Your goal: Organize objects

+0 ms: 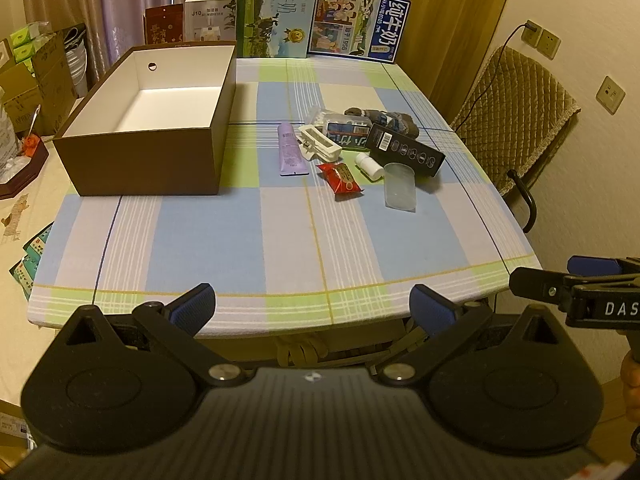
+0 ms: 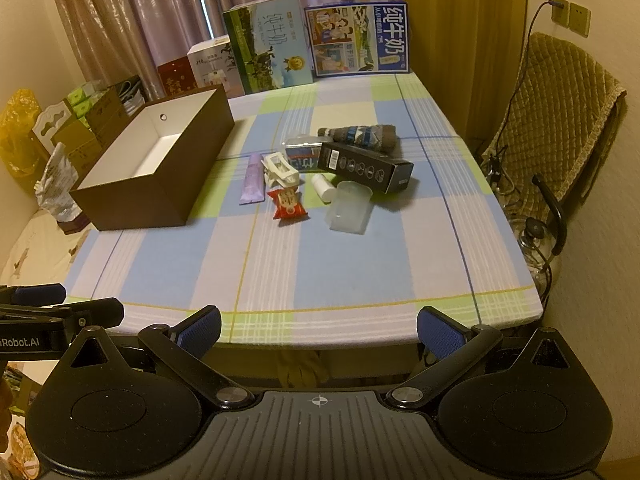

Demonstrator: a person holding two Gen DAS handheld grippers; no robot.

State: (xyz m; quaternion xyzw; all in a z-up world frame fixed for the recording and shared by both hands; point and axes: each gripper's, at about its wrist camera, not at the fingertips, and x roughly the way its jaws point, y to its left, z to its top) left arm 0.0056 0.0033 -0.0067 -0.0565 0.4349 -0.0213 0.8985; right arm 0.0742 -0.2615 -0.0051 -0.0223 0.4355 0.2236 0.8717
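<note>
I hold the left gripper point(image 1: 312, 306) at the table's near edge, jaws spread wide, nothing between the blue pads point(image 1: 196, 306). The right gripper point(image 2: 318, 330) sits beside it at the same edge, likewise released and empty.

View differences: the left wrist view shows the right gripper's tip point(image 1: 560, 284) entering from the right; the right wrist view shows the left gripper's tip point(image 2: 60, 312) entering from the left. Only the right view shows the floor clutter under the chair point(image 2: 560, 120) and the yellow bag point(image 2: 18, 120) at far left. Only the left view shows the dark tray point(image 1: 20, 176) off the table's left edge.

The open brown box point(image 1: 148, 152) stands near the left edge, well ahead of both grippers, interior white and empty. The loose items lie in a cluster at mid-table, right of the box: purple tube point(image 1: 291, 152), white clip point(image 1: 318, 142) touching it, red packet point(image 1: 340, 178), white bottle point(image 1: 370, 165), clear cup point(image 1: 398, 186) on its side, black carton point(image 1: 406, 148) resting partly over a printed pack point(image 1: 346, 132), and a rolled dark cloth point(image 1: 384, 116) behind.

Bare checked cloth point(image 1: 280, 240) separates the grippers from the cluster. Milk cartons point(image 1: 276, 12) stand along the far edge.
</note>
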